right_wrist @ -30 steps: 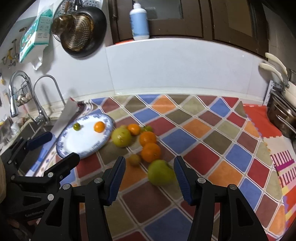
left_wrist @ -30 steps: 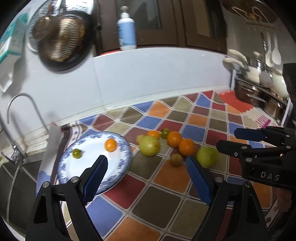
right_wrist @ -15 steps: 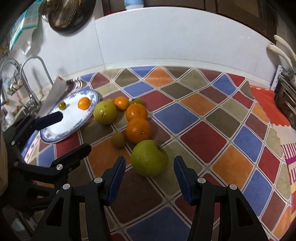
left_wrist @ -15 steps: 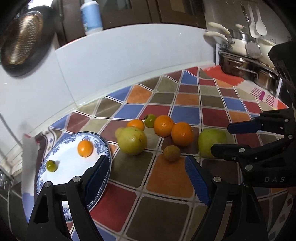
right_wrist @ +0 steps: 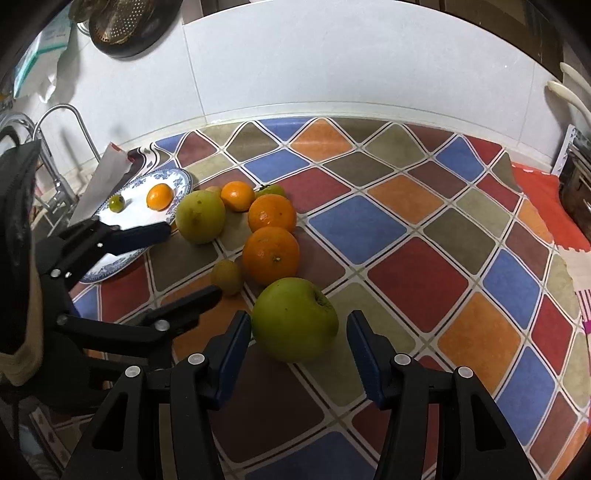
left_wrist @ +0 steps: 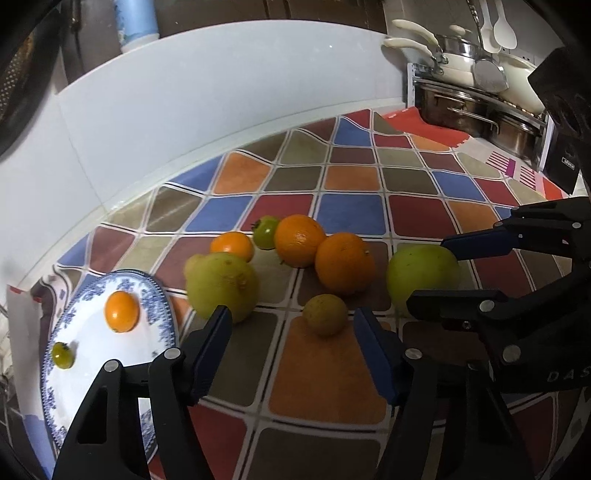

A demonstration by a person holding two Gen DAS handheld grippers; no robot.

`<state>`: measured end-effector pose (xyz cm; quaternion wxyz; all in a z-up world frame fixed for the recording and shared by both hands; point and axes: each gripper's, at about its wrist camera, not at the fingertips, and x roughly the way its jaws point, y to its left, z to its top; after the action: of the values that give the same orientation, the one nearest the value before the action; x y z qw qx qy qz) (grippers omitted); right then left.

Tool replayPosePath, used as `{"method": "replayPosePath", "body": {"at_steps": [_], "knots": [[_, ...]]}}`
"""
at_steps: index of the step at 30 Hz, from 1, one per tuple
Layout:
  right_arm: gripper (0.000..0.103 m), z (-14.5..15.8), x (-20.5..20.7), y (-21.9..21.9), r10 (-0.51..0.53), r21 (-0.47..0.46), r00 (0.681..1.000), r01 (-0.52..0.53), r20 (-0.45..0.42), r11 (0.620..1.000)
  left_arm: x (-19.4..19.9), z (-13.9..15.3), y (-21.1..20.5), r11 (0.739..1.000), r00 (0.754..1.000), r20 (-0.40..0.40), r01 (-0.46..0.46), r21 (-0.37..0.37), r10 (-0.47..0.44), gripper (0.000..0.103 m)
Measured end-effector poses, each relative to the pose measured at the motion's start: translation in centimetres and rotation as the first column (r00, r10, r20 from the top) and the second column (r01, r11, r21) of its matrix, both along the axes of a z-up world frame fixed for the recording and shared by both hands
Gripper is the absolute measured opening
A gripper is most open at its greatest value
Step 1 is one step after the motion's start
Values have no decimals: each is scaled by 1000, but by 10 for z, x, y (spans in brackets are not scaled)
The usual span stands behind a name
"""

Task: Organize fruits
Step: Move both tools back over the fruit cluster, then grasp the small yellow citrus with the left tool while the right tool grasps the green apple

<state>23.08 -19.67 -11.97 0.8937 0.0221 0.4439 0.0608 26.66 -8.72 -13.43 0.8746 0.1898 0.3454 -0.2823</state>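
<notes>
Both tongs gape: the right tongs straddle the apple, while the left tongs face the kiwi just ahead.

In the left wrist view, the blue-and-white plate is partly covered at its lower edge by the left gripper, and the green apple is partly hidden behind the fingers of the right gripper. The blue bottle on the ledge and the dark pan on the wall are cut off by the frame. In the right wrist view, a small pale fruit peeks from behind the yellow-green fruit, too hidden to identify. The green tomato is half hidden behind an orange.
</notes>
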Motion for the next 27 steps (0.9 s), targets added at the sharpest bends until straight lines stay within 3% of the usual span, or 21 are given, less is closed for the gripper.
{"method": "replayPosePath", "body": {"at_steps": [6,14,27], "knots": [[55,-2,2,-3,1,32,1000,-1,-4,1000,5,-6,-9,1000,999,-39,18,-8,-18,53],[52,-6,3,-3,14,69,1000,-13,-15,998,10,-10,-13,999,995,-94,31,-30,-34,29],[51,-2,-3,-3,13,63,1000,-12,-12,998,1,7,-2,997,993,-94,-73,-10,71,29]]}}
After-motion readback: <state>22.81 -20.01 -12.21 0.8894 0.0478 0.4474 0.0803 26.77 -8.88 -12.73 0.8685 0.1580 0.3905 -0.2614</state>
